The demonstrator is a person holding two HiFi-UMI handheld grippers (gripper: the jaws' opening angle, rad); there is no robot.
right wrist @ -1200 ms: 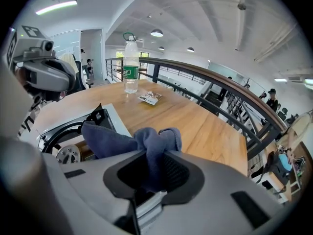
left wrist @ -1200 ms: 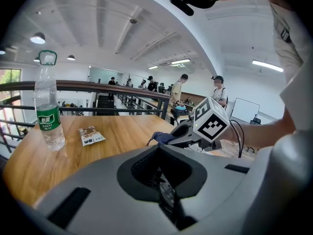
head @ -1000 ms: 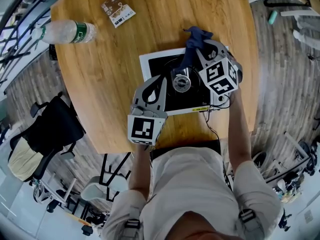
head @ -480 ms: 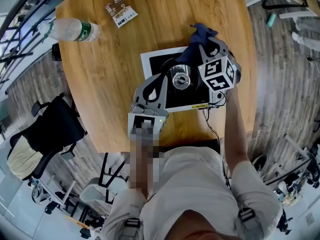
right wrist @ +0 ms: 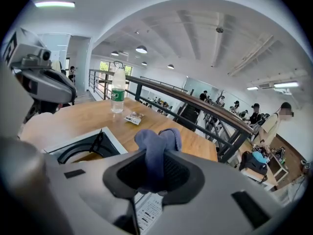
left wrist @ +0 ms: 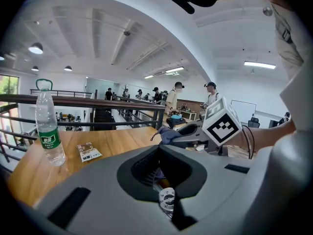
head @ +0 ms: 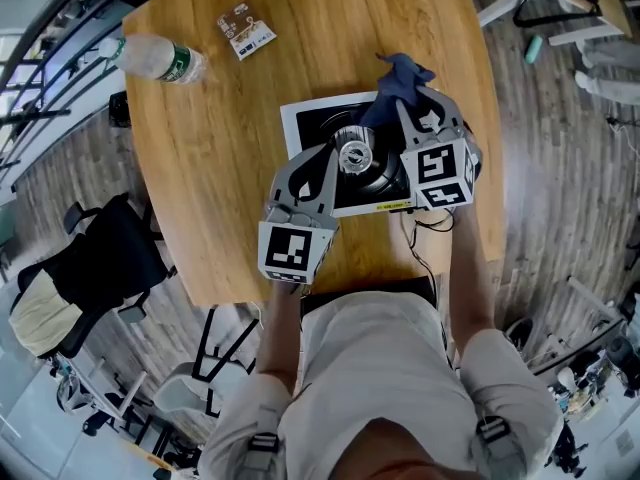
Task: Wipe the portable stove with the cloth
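While the left gripper (head: 323, 158), jaws drawn narrow, sat at the burner of the portable stove (head: 305, 118), the right gripper (head: 406, 100) pinched the blue cloth (head: 398, 71) over its far edge. Farther across the table (head: 220, 168) lay a water bottle (head: 160, 60) and a packet (head: 246, 30).

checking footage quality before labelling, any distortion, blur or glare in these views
Head view: sharp, evenly lit, soft sheen on the table, floor bends at the edges. Left gripper view: heavy fisheye, black corners, ceiling arches. Right gripper view: same fisheye, cloth sharp, strip light glares.
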